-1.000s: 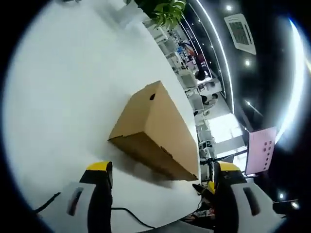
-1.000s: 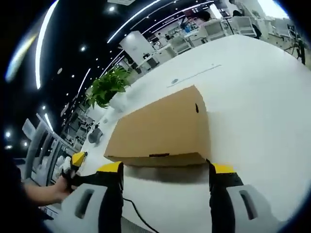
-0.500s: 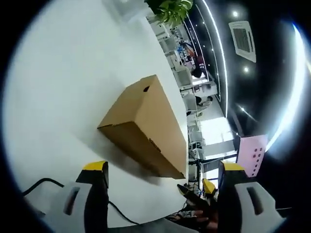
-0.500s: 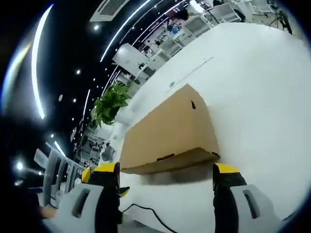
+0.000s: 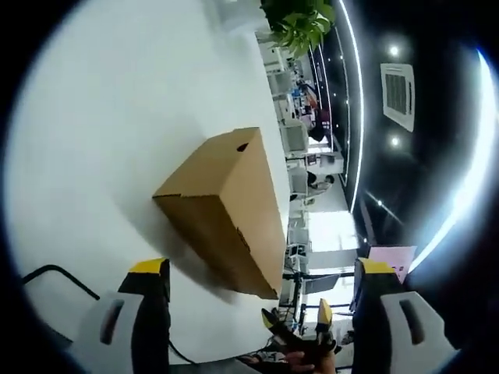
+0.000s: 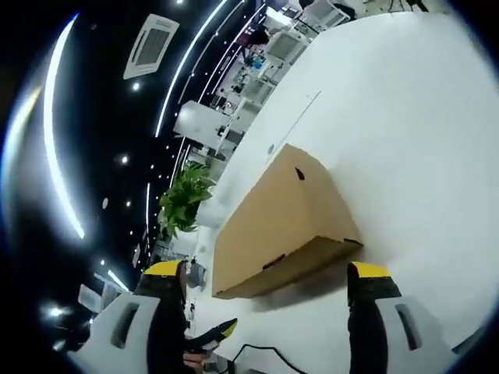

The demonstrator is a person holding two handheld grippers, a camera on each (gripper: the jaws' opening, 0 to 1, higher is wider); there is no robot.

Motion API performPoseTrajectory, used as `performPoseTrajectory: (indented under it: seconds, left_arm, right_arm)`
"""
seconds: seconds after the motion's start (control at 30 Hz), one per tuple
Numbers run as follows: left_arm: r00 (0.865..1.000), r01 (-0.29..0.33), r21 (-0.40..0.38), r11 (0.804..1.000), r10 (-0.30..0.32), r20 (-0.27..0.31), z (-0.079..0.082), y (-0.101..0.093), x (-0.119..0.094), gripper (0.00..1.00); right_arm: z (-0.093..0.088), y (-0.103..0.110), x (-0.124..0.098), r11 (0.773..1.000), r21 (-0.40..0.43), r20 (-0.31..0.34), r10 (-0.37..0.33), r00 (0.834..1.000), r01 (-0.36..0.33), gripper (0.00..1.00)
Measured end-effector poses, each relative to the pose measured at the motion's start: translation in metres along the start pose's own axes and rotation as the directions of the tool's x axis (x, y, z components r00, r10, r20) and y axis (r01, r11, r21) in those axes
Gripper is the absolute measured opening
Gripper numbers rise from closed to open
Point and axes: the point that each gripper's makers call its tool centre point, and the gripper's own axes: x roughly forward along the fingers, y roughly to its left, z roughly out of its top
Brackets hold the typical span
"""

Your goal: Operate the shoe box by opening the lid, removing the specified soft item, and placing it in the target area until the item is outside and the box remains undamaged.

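A closed brown cardboard shoe box (image 5: 222, 206) lies on the white table (image 5: 101, 117); its lid is down and a small round hole shows in one end. In the left gripper view my left gripper (image 5: 257, 292) is open, its yellow-tipped jaws standing apart just short of the box's near end. The right gripper view shows the same box (image 6: 277, 226) beyond my right gripper (image 6: 269, 284), which is open with the box's long lower edge between its jaws' line. The right gripper's yellow tips (image 5: 300, 319) and a hand show low in the left gripper view. The soft item is hidden.
A potted green plant (image 6: 183, 206) stands at the table's far end, beyond the box. A black cable (image 5: 58, 276) trails on the table near the left gripper. Office desks and ceiling light strips lie behind. Bare white tabletop (image 6: 405, 117) spreads beside the box.
Both views have rolled and shifted with my hands. The box stays shut in place. The right gripper's tips have come further into the left gripper view.
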Motion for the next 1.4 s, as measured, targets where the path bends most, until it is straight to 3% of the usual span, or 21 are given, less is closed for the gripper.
performPoseTrajectory:
  seconds: [0.07, 0.2, 0.3, 0.43, 0.53, 0.63, 0.83, 0.93, 1.13, 1.4]
  left_arm:
    - [1.0, 0.015, -0.055, 0.998, -0.014, 0.015, 0.002, 0.0, -0.001, 0.95]
    - [0.998, -0.026, -0.084, 0.996, 0.03, 0.053, 0.01, 0.014, -0.005, 0.81]
    - [0.995, -0.048, -0.138, 0.989, 0.059, 0.081, 0.012, 0.022, -0.004, 0.81]
    - [0.994, -0.02, -0.187, 0.982, 0.04, 0.104, 0.012, 0.02, -0.002, 0.76]
    - [0.99, -0.024, -0.206, 0.978, 0.052, 0.13, 0.016, 0.026, -0.001, 0.69]
    - [0.986, -0.018, -0.244, 0.969, 0.058, 0.158, 0.021, 0.028, -0.001, 0.69]
    - [0.985, -0.044, -0.243, 0.969, 0.082, 0.151, 0.022, 0.037, 0.001, 0.62]
    - [0.983, -0.069, -0.255, 0.964, 0.109, 0.146, 0.018, 0.046, 0.001, 0.54]
    - [0.983, -0.058, -0.263, 0.963, 0.102, 0.155, 0.015, 0.047, 0.005, 0.62]
    - [0.987, -0.044, -0.24, 0.97, 0.079, 0.139, 0.014, 0.044, 0.011, 0.69]
  right_arm:
    - [0.005, 0.002, 0.0, 0.998, 0.067, 0.033, 0.018, 0.999, -0.02, 0.82]
    - [0.007, -0.002, 0.001, 0.994, 0.109, 0.052, 0.013, 0.999, -0.018, 0.78]
    - [0.002, -0.002, 0.001, 0.986, 0.163, 0.056, 0.016, 0.998, -0.025, 0.75]
    - [-0.004, -0.001, -0.001, 0.968, 0.246, 0.083, 0.022, 0.996, -0.042, 0.72]
    - [0.0, -0.008, 0.003, 0.96, 0.276, 0.095, 0.022, 0.995, -0.047, 0.7]
    - [0.0, -0.011, 0.004, 0.948, 0.313, 0.087, 0.028, 0.996, -0.054, 0.68]
    - [-0.002, -0.015, 0.008, 0.944, 0.323, 0.083, 0.034, 0.996, -0.06, 0.63]
    - [-0.002, -0.021, 0.009, 0.914, 0.399, 0.11, 0.029, 0.994, -0.07, 0.61]
    - [-0.008, -0.026, 0.012, 0.912, 0.404, 0.11, 0.03, 0.993, -0.072, 0.62]
    - [-0.006, -0.027, 0.016, 0.886, 0.451, 0.144, 0.042, 0.989, -0.103, 0.65]
